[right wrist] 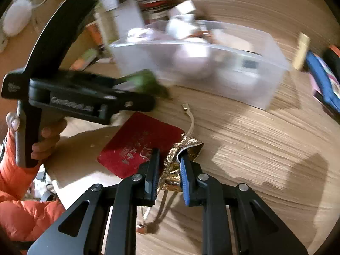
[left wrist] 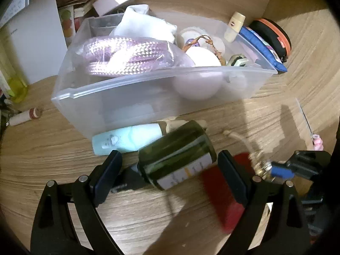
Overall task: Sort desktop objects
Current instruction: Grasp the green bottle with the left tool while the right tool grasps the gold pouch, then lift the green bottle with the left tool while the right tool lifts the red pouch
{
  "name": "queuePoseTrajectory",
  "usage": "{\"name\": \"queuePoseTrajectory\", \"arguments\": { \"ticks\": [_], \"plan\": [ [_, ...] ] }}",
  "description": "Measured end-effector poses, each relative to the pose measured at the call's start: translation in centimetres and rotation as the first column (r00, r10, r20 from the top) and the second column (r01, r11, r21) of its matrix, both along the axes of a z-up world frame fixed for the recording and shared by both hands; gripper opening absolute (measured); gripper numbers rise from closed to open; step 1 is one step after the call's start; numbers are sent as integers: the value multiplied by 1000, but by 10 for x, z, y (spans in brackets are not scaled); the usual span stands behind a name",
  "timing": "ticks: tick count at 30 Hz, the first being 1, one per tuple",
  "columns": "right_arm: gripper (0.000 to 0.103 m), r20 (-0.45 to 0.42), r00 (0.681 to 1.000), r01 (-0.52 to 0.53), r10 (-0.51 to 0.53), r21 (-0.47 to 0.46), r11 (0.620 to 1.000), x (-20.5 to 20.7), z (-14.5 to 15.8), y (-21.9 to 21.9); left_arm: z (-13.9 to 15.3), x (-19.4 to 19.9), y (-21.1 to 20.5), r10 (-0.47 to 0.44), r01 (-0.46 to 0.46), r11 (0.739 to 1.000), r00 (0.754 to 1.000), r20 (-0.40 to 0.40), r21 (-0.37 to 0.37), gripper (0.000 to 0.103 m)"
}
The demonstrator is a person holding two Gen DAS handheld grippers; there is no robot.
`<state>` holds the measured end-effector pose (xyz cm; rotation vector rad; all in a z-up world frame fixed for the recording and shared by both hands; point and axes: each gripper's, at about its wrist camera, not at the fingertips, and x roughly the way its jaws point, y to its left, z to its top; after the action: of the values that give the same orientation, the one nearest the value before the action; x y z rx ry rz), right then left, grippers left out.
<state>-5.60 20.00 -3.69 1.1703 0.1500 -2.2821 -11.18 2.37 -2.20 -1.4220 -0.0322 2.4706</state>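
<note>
My left gripper (left wrist: 167, 172) is open, its fingers either side of a dark green bottle (left wrist: 178, 155) with a white label that lies on the wooden desk; the pads do not touch it. A pale turquoise tube (left wrist: 127, 140) lies just beyond, against the clear plastic bin (left wrist: 148, 93). My right gripper (right wrist: 169, 170) is shut on the gold foil neck of a red drawstring pouch (right wrist: 138, 146), which hangs from it over the desk. In the left wrist view the pouch (left wrist: 221, 191) is blurred, with the right gripper (left wrist: 282, 171) at the right.
The bin holds a pink scaled pouch (left wrist: 125, 55), white cloth (left wrist: 144, 23) and a pale ball (left wrist: 199, 78). A blue pouch (left wrist: 263, 46) and an orange-rimmed case (left wrist: 274, 36) lie to its right. Boxes (left wrist: 114, 0) and papers crowd the back left. A small cylinder (left wrist: 25, 116) lies at left.
</note>
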Motion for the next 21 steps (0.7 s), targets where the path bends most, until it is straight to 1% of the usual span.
{"name": "queuePoseTrajectory", "arguments": {
  "ticks": [1,2,3,4,5,7,10,14,16,18,21],
  "plan": [
    [16,-2,1000,18,-18,-3,1000,-2,0,6,1,2,-1,13,-13,1000,1000,-17,-11,92],
    [16,-7,999,36,-36,-6,999,-4,1,11,3,3,-1,26,-27,999,999,-42,-31,86],
    [16,-12,998,56,-57,-9,998,-5,1,17,4,5,-1,31,-33,999,998,-60,-40,74],
    [15,-12,998,68,-68,-16,998,-7,2,20,7,7,-1,32,-36,998,997,-76,-49,66],
    [14,-13,997,79,-79,-27,997,-7,4,23,8,8,-1,34,-38,998,996,-80,-55,64],
    [13,-20,995,93,-94,-46,995,-8,8,27,11,11,-5,34,-38,998,995,-89,-40,64],
    [13,-50,994,98,-101,-67,993,-11,18,27,16,18,-9,37,-42,998,994,-104,-48,64],
    [13,-111,989,93,-102,-89,992,-12,41,24,29,29,-15,45,-50,998,990,-137,-34,64],
    [10,-142,984,89,-103,-105,990,-16,53,21,36,34,-17,54,-59,998,986,-161,-28,64],
    [10,-175,979,82,-103,-124,989,-18,68,17,46,38,-20,59,-61,998,982,-181,-6,64],
    [10,-225,970,70,-98,-128,989,-19,82,13,63,44,-24,63,-58,998,974,-219,29,64]
  ]
}}
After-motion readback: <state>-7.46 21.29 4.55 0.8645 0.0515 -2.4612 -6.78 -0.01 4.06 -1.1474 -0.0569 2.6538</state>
